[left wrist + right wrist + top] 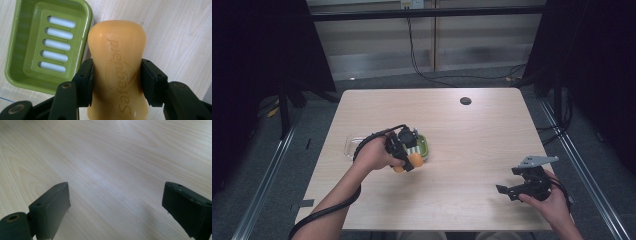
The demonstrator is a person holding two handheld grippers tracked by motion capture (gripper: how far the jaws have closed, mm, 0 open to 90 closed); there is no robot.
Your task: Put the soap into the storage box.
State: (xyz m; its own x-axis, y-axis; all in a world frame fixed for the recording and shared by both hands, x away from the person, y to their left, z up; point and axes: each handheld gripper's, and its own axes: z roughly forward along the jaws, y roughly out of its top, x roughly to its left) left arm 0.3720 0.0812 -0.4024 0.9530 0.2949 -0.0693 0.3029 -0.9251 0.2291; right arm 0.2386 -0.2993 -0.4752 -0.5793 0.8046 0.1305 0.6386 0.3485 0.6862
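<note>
Soap: orange waisted bar clamped in left hand-held gripper, just beside green slotted plastic soap dish. Right hand-held gripper wide open, empty, over light wooden surface.

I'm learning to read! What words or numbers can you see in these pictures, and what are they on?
"Safeguard": pressed into the orange soap bar held in the left gripper, seen upside down in the left gripper view.
The emblem around the word holds no other readable text.
Nothing else carries words or numbers.
</note>
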